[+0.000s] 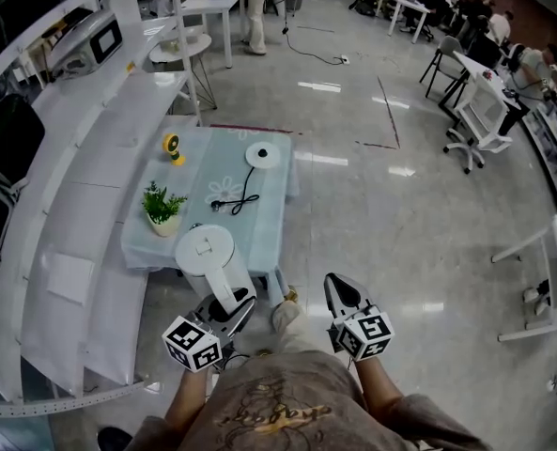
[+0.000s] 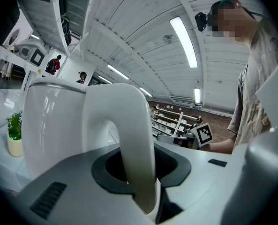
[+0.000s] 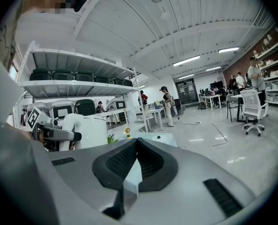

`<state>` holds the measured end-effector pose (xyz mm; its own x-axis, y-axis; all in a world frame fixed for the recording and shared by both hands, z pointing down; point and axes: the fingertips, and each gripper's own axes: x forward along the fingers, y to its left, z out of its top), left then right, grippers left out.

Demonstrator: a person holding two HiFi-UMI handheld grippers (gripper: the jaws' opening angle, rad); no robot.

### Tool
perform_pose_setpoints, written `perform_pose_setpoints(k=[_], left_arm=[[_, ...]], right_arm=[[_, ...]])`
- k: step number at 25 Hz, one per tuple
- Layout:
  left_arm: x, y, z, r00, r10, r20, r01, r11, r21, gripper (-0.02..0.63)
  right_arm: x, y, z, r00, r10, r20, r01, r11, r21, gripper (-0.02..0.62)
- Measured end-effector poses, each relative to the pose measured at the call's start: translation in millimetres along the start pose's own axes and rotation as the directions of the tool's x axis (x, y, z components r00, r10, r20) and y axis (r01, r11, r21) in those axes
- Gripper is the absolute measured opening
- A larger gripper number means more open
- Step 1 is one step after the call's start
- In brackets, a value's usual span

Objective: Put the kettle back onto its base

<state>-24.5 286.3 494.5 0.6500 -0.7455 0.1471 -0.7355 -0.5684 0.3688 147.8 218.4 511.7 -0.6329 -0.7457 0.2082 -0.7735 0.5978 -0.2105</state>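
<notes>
Now left gripper [image 1: 235,303] pinches the handle of the kettle [image 1: 208,252] just ahead; right gripper [image 1: 335,284] closed.

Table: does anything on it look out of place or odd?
The kettle is off its base: the left gripper holds its handle at the table's near edge, while the base lies bare at the far end. Nothing looks spilled.

Open-plan lab or office hall: desks [image 1: 405,3], office chairs [image 1: 471,144], long white shelving [image 1: 81,186].
</notes>
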Motion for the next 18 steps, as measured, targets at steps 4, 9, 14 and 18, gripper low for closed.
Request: perform_pose_setpoints(k=[4, 9, 14, 18], left_arm=[[13, 20, 7, 1.000, 0.006, -0.011, -0.006, 1.000, 0.014, 0.115], [42, 52, 24, 1.000, 0.012, -0.023, -0.012, 1.000, 0.014, 0.115], [77, 80, 47, 1.000, 0.021, -0.022, -0.021, 1.000, 0.002, 0.115], [109, 102, 67, 0.999, 0.033, -0.021, -0.033, 0.999, -0.006, 0.115]], right_arm=[[28, -4, 5, 1.000, 0.022, 0.002, -0.022, 1.000, 0.005, 0.000], [71, -20, 17, 0.999, 0.048, 0.000, -0.048, 0.999, 0.010, 0.000], [115, -46, 39, 0.997, 0.071, 0.001, -0.072, 0.997, 0.015, 0.000], [151, -68, 59, 0.995, 0.102, -0.005, -0.102, 0.995, 0.014, 0.000]])
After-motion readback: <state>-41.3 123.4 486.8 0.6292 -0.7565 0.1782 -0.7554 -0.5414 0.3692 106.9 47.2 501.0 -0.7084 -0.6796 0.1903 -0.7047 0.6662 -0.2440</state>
